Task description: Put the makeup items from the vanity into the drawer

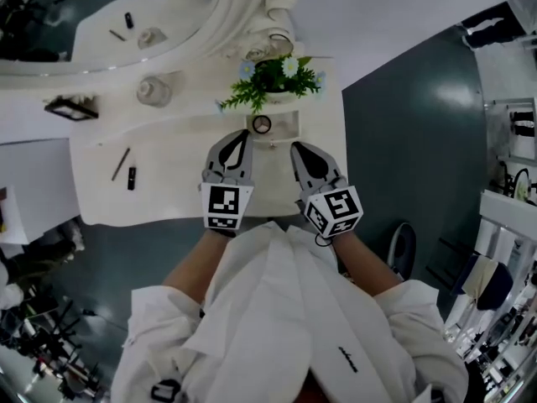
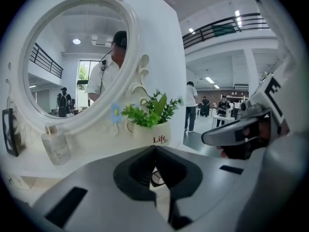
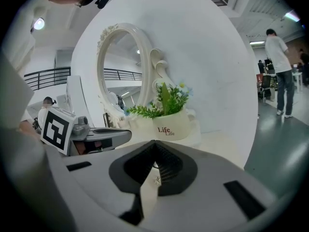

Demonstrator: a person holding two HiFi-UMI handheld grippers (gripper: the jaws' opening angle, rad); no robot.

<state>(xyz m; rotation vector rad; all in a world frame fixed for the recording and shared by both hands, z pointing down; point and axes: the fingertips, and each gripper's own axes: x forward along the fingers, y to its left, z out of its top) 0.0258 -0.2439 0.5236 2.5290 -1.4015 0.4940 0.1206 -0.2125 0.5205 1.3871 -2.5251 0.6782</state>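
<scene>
Left claw (image 1: 241,134): clenched, tips meeting, nothing gripped. Right claw (image 1: 296,148): clenched, tips meeting, nothing gripped. Both claws sit side by side over the white worktop (image 1: 176,200) and point toward the potted plant (image 1: 273,78). A small round item (image 1: 262,124) lies in a shallow white recess (image 1: 287,125) just ahead of the left claw, untouched. A thin pencil (image 1: 121,164) and a dark tube (image 1: 131,177) lie well to the left.

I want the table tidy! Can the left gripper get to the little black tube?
Probably yes. The black tube lies in the open on the table, left of the left gripper, nothing between them. Its shut jaws must open first.
</scene>
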